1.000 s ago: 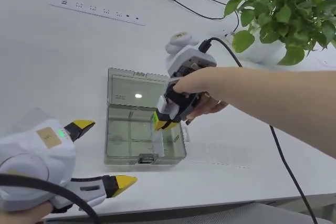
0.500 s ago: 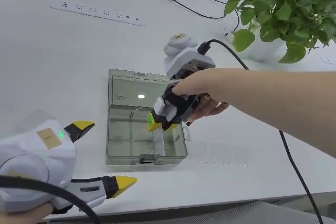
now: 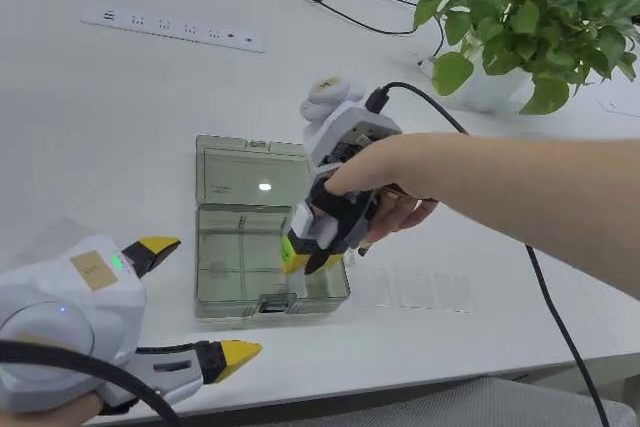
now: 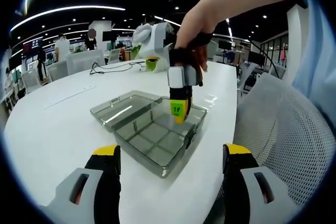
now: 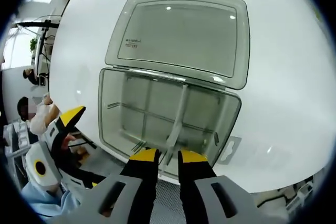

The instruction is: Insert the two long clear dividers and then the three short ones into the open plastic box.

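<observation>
Right gripper view: clear divider reaches right tool; grip unclear.

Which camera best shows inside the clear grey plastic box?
The right gripper view: it looks down into the clear grey plastic box, showing its compartments. In the head view the right hand-held gripper, holding a clear divider, hides part; the left gripper view sees it obliquely.
</observation>
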